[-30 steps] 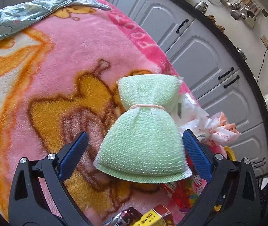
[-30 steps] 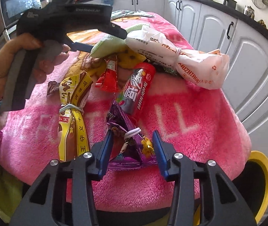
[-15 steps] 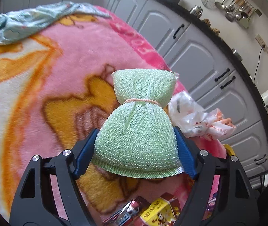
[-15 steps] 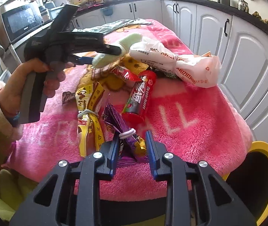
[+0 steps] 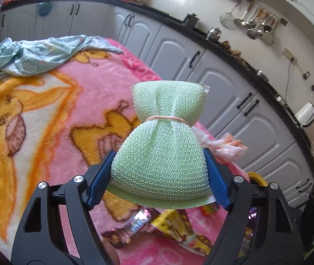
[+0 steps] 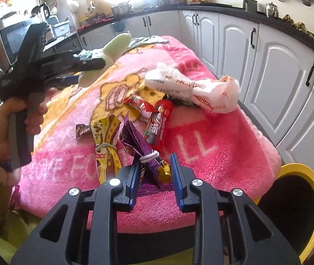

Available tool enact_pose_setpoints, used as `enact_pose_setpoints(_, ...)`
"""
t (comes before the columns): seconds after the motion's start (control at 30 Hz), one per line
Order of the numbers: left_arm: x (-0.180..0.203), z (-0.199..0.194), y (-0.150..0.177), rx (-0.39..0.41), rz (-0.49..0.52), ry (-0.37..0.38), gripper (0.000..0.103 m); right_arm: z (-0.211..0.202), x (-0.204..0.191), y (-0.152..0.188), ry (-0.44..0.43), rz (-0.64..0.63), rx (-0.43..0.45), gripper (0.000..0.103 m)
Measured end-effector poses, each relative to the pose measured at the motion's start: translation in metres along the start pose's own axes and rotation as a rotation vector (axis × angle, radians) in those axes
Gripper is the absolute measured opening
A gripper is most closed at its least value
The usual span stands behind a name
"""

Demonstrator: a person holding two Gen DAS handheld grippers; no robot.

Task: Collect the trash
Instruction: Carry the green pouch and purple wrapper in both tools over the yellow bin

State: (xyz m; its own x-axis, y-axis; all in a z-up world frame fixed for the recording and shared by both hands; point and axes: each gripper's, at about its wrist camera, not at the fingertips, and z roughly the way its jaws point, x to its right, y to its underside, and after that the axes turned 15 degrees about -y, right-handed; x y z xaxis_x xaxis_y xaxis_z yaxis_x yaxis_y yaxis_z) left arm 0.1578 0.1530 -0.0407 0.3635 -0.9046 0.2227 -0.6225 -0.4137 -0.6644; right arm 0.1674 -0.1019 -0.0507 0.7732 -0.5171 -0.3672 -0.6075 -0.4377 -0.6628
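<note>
My left gripper (image 5: 159, 181) is shut on a green mesh bundle (image 5: 161, 154) tied with a rubber band, held above the pink blanket (image 5: 46, 114). In the right wrist view the bundle (image 6: 115, 46) pokes out past the left gripper's body. My right gripper (image 6: 154, 174) is shut on a purple snack wrapper (image 6: 139, 145) tied with a band, lifted slightly off the blanket's near edge. Other trash lies on the blanket: a yellow wrapper (image 6: 107, 141), a red wrapper (image 6: 159, 123), a white plastic bag (image 6: 192, 88).
A yellow-rimmed black bin (image 6: 294, 212) stands on the floor at the right of the blanket's near edge. White cabinets (image 6: 278, 70) run along the right. A pale blue cloth (image 5: 35, 53) lies at the far end of the blanket.
Left gripper closed on the green bundle and lifted it. Right gripper closed on the purple wrapper and raised it a little.
</note>
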Motion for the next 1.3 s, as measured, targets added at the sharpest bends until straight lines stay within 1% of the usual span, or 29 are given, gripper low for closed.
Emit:
enact_pose_setpoints(0.23,0.020,-0.026,0.007,0.050,0.047,0.032,0.069,-0.030,0.000,-0.002,0.020,0.020,0.066,0.026)
enact_pose_setpoints(0.4,0.036,-0.038,0.012,0.066,0.079,0.064,0.069,-0.051,0.000,-0.003,0.036,0.023,0.111,0.026)
enact_pose_setpoints(0.77,0.073,-0.049,0.025,0.070,0.151,0.129,0.069,-0.100,0.007,0.002,0.086,0.054,0.206,0.026)
enact_pose_setpoints(1.3,0.129,-0.063,0.039,0.083,0.251,0.212,0.069,-0.169,0.027,0.026,0.179,0.118,0.332,0.026)
